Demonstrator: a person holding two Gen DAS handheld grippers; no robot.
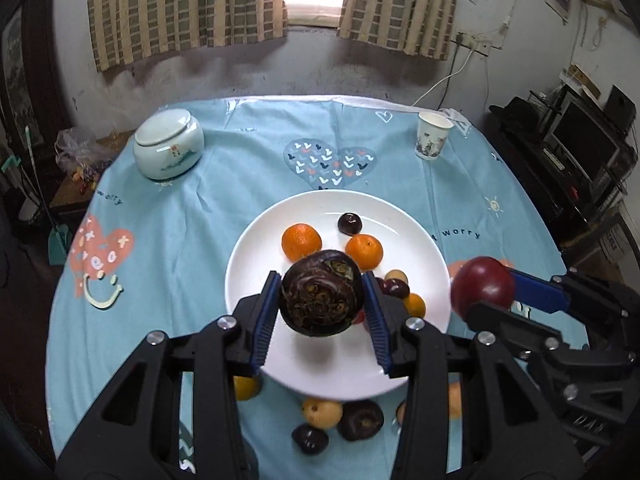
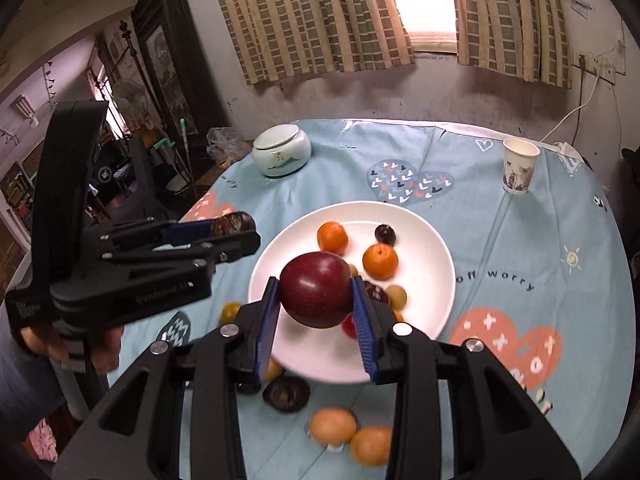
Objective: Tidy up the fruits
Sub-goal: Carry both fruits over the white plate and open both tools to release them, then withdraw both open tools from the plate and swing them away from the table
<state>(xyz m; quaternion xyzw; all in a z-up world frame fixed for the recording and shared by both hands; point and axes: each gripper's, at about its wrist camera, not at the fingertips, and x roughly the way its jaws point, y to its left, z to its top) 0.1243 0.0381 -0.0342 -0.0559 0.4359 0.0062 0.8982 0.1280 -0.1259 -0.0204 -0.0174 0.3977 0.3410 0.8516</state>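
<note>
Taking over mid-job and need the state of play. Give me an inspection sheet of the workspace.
Surface: round table under a light blue tablecloth with heart prints.
Job's things: white plate holding two oranges, dark and small yellow fruits; several more fruits loose on the cloth at its near edge.
Clutter: lidded ceramic jar far left, paper cup far right.
Grippers: left gripper shut on dark brown fruit; right gripper shut on red apple; both above the plate.
Cables: white cord from a wall socket down behind the table.
Surroundings: checked curtains, window, dark shelving at right.
</note>
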